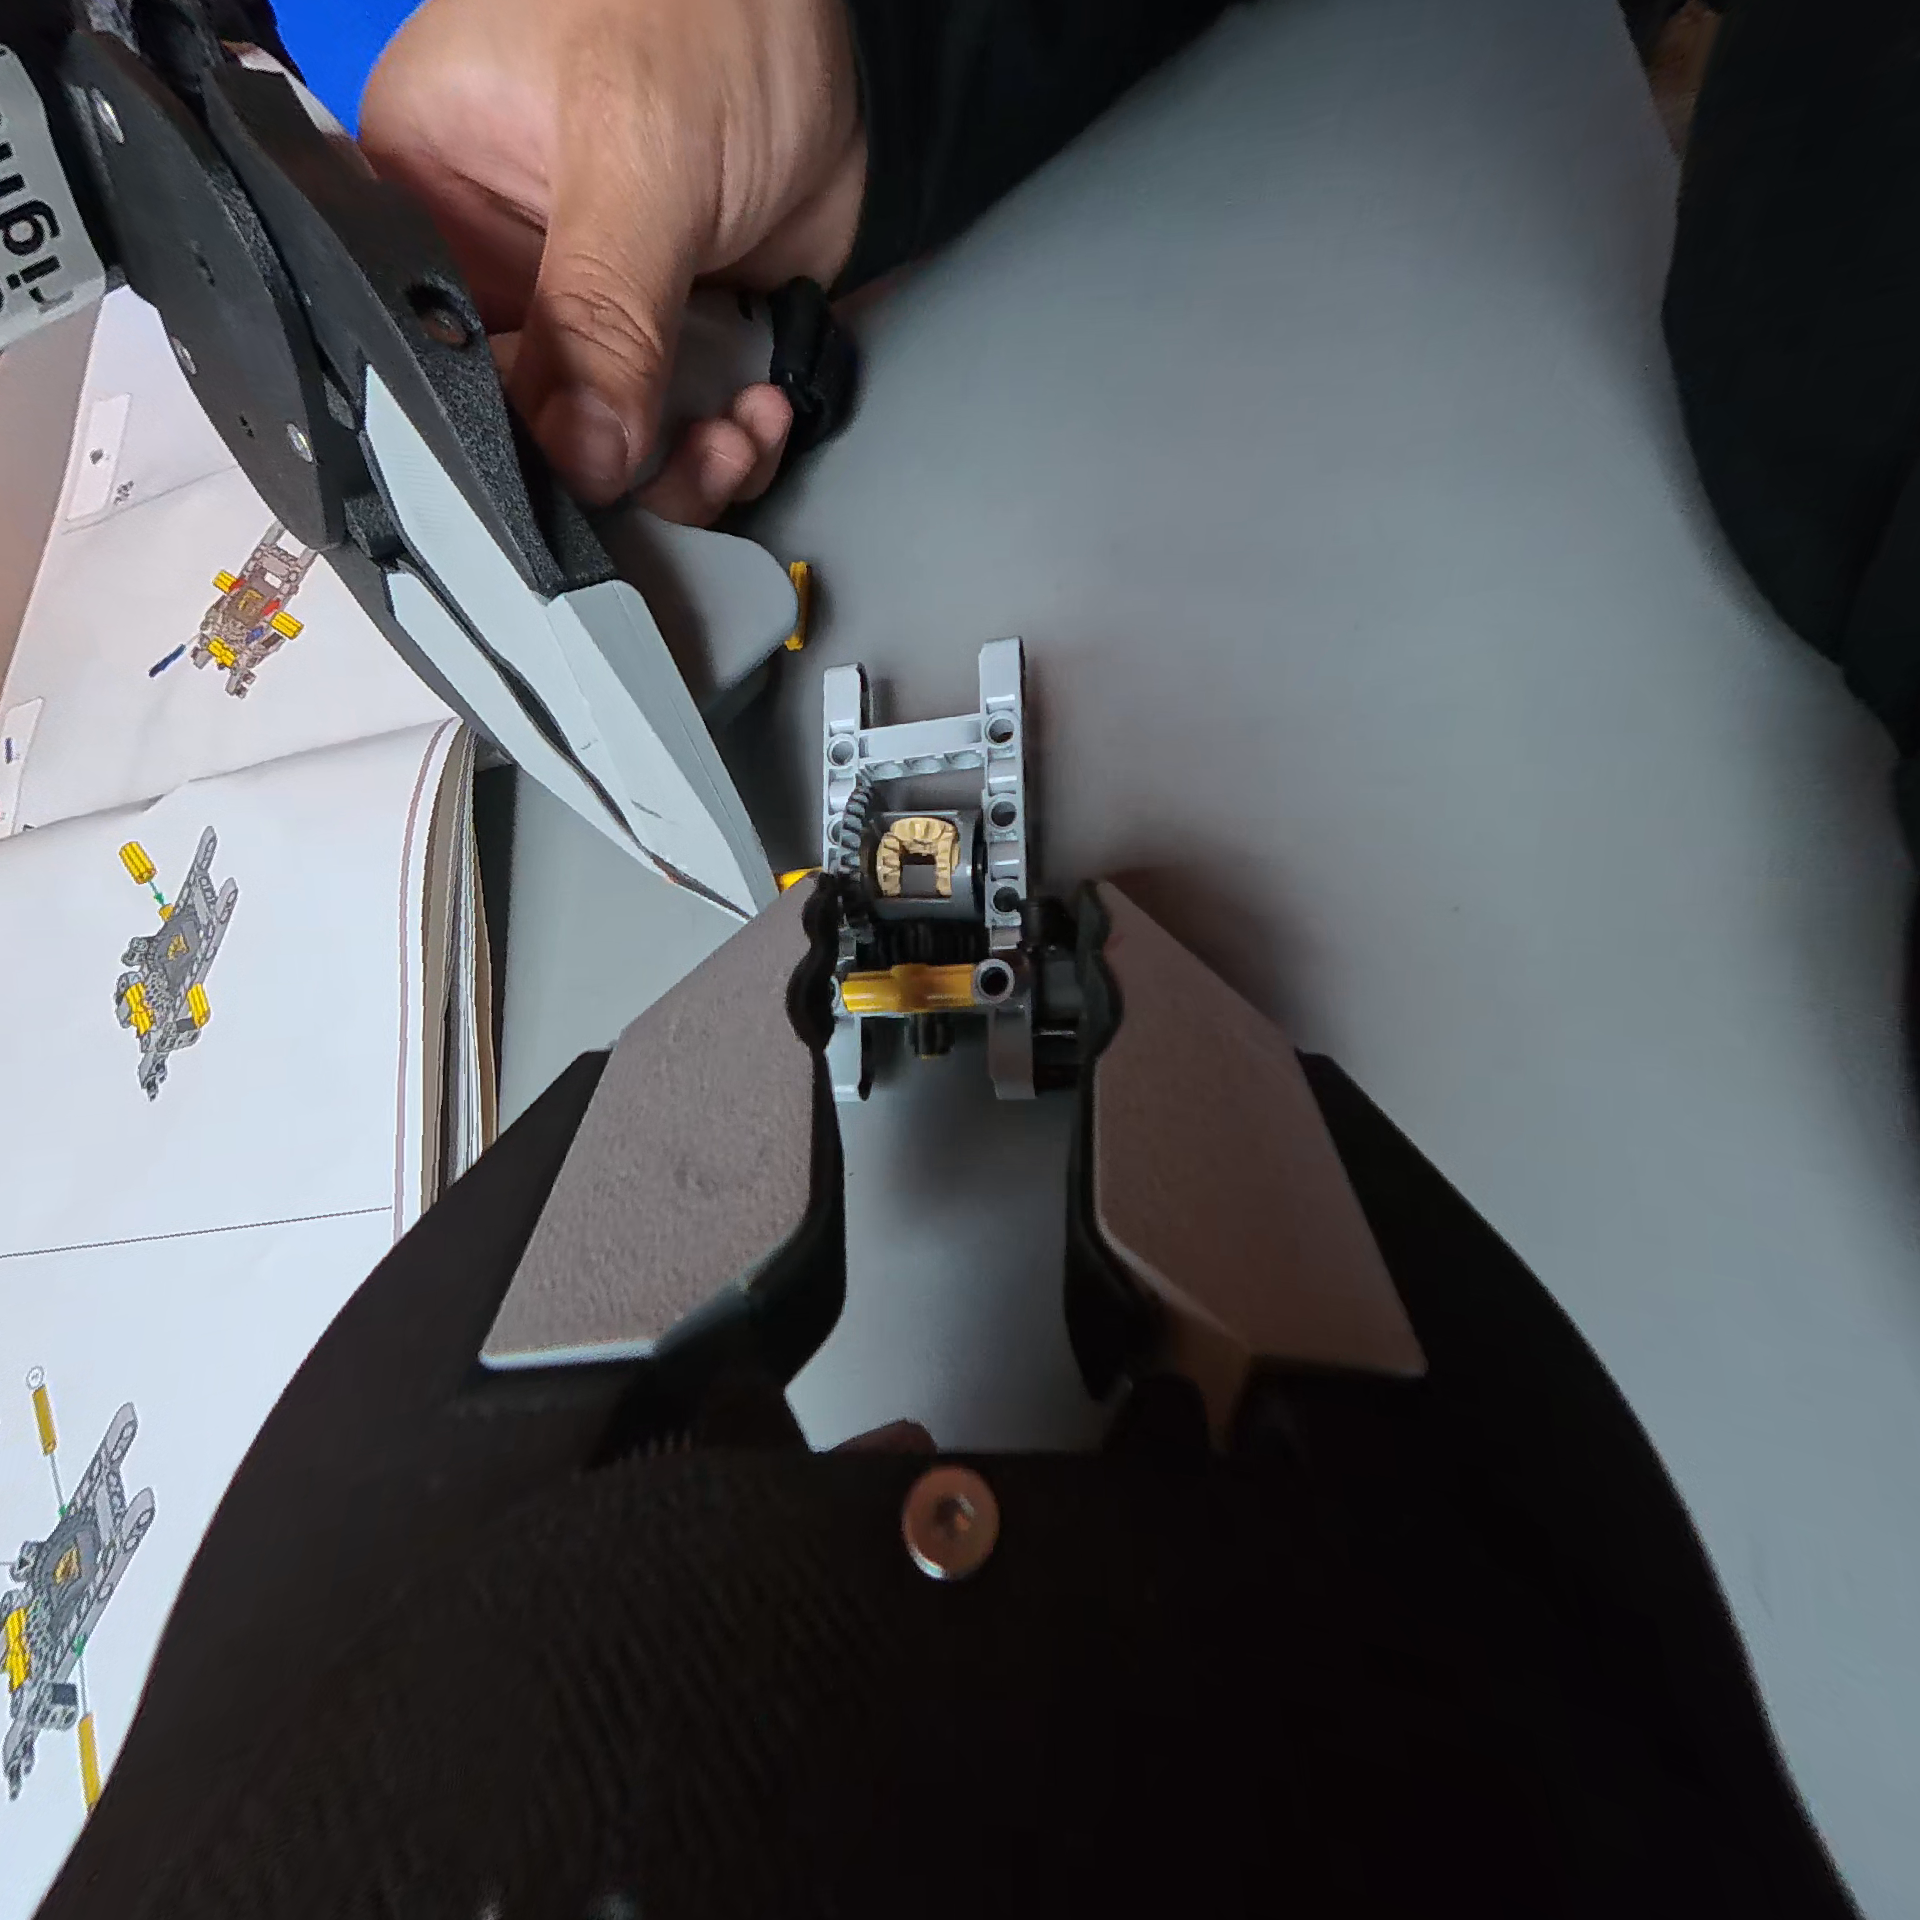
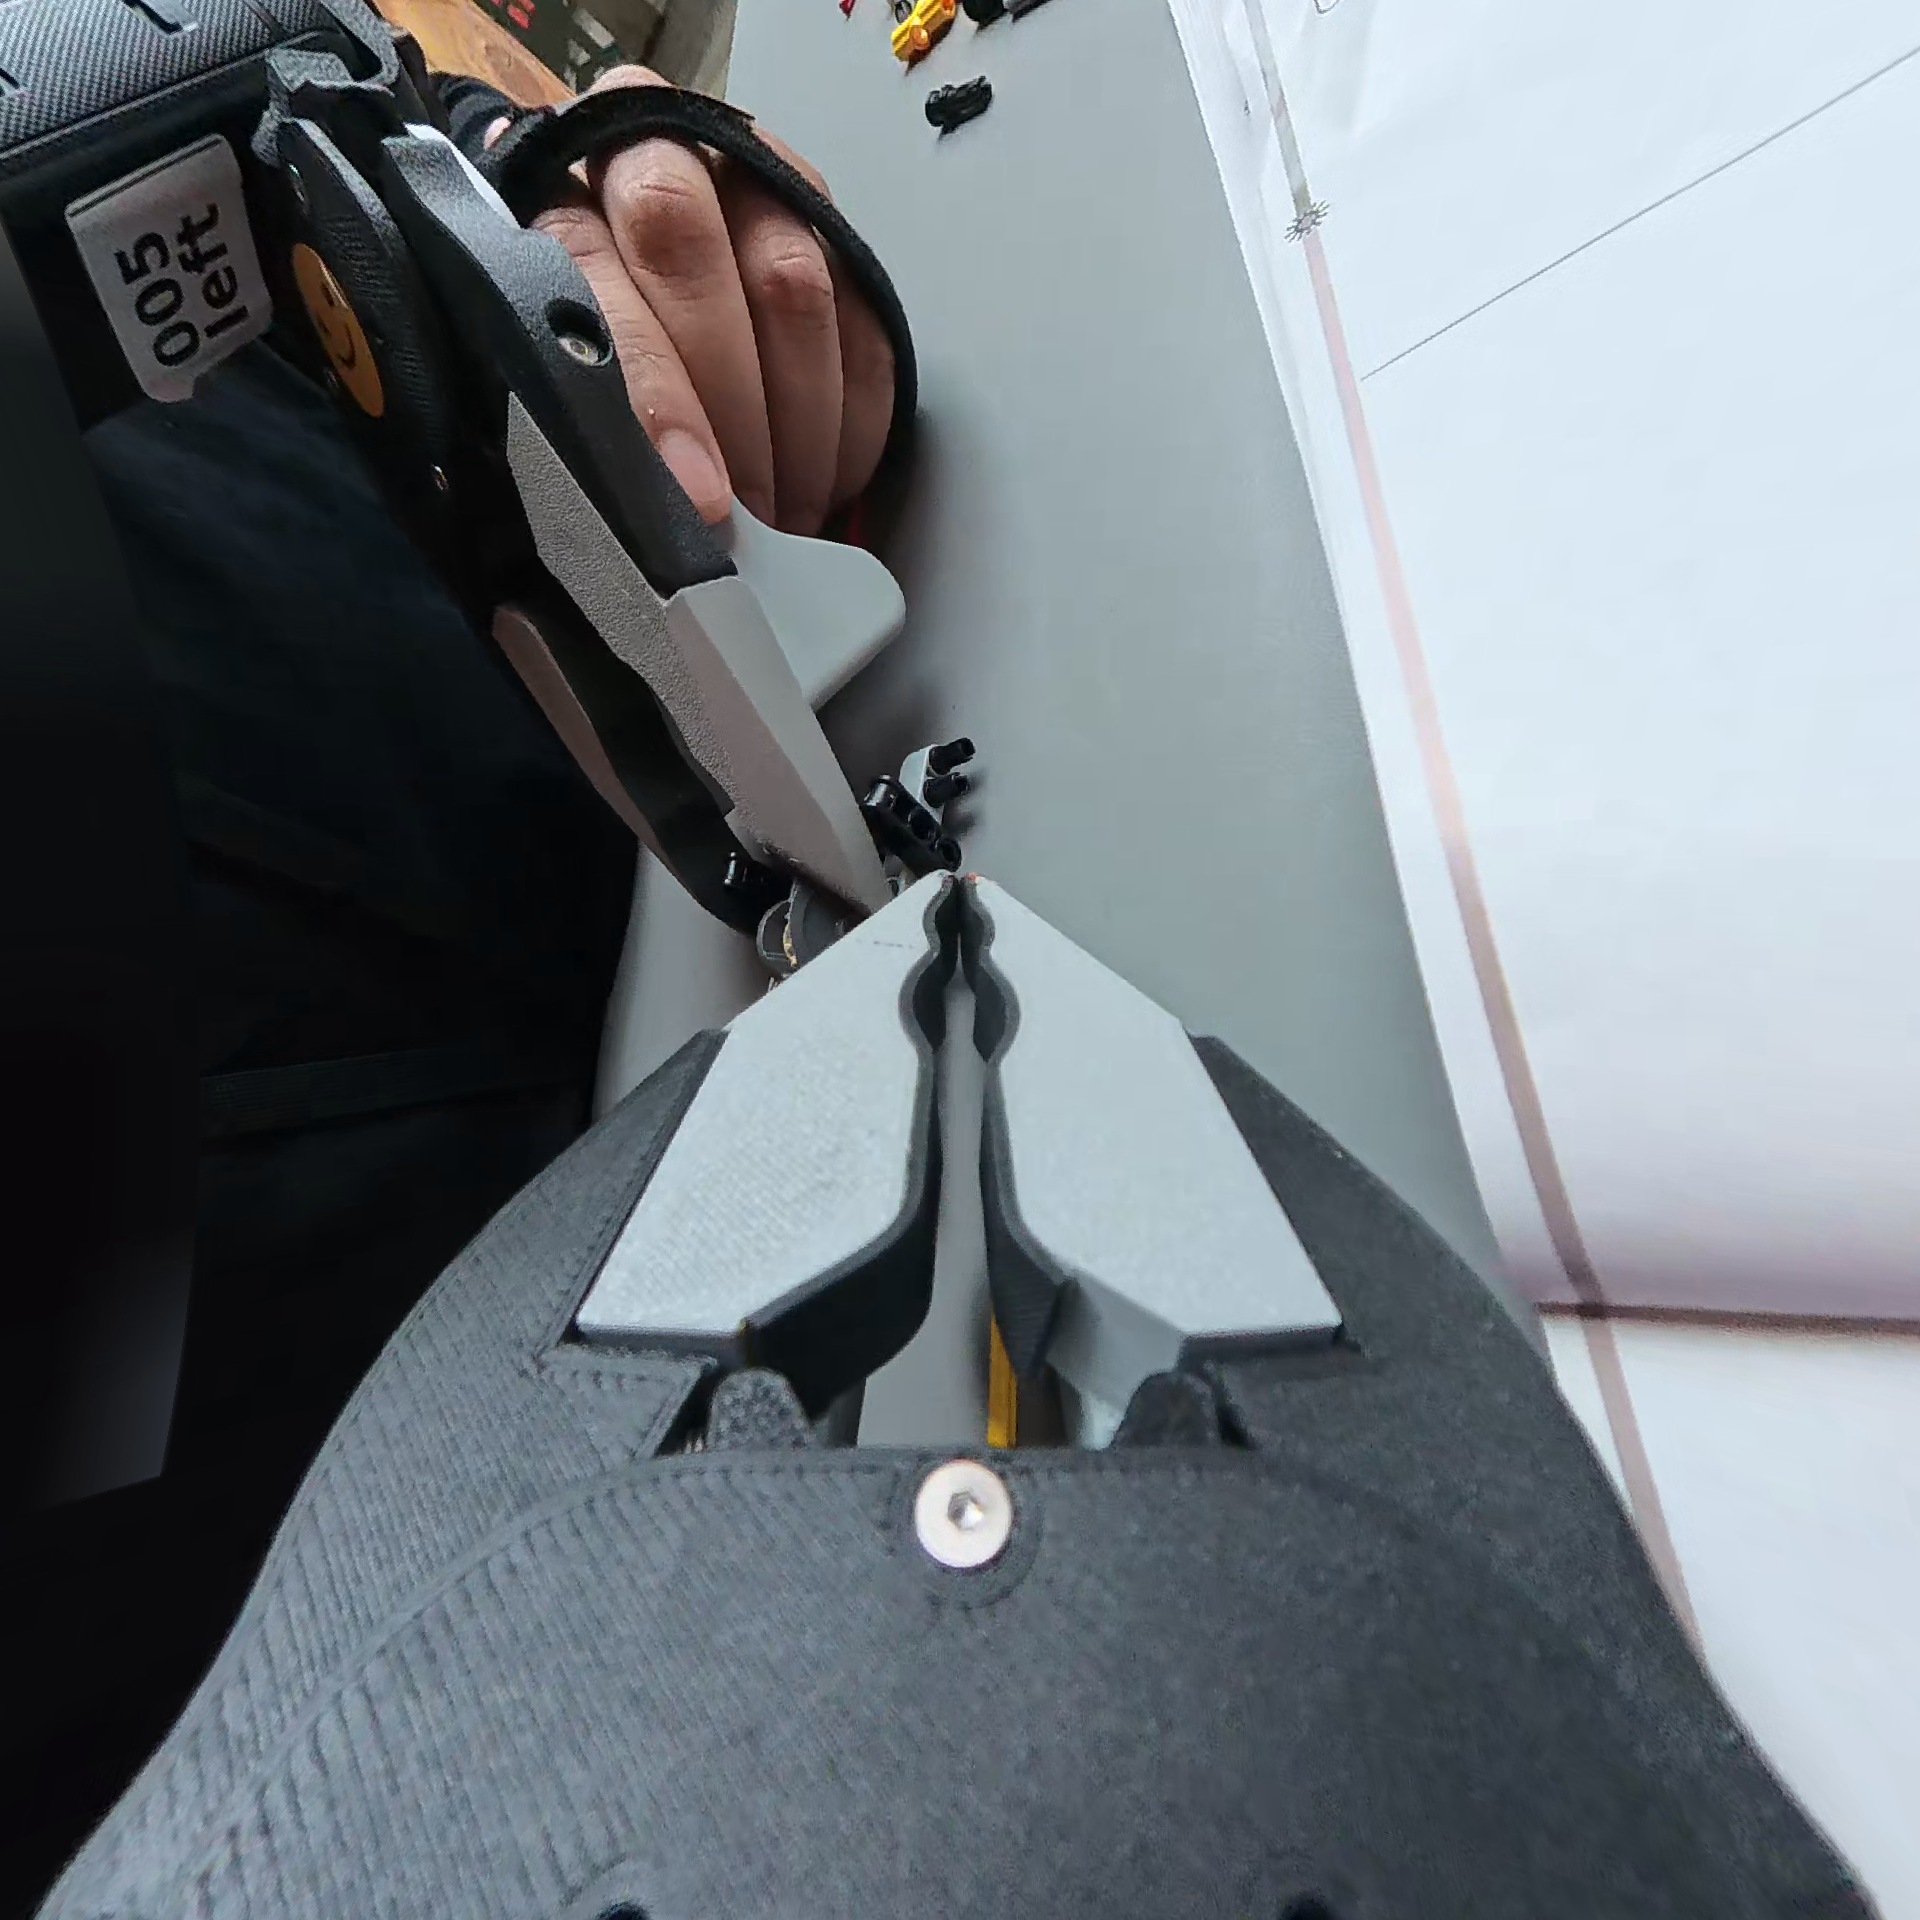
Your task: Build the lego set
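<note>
In the left wrist view my left gripper (image 1: 951, 966) is shut on the lego assembly (image 1: 925, 831). The assembly is a light grey frame with black gears, a tan gear and a yellow cross piece, and it stands on the grey table (image 1: 1351, 623). Both pads press on its sides. My right gripper (image 2: 958, 883) is shut, with nothing visible between its tips. In the left wrist view the right gripper (image 1: 753, 894) comes in from the upper left, its tip beside a small yellow part (image 1: 795, 881) at the assembly's left side. The right wrist view shows the left gripper (image 2: 831, 873) and the assembly's black pins (image 2: 930, 795).
An open instruction booklet (image 1: 208, 935) lies left of the assembly and also shows in the right wrist view (image 2: 1662, 727). A small yellow piece (image 1: 798, 603) lies on the table behind the assembly. Loose yellow (image 2: 920, 36) and black (image 2: 956, 99) pieces lie at the far end. A person's hands hold both grippers.
</note>
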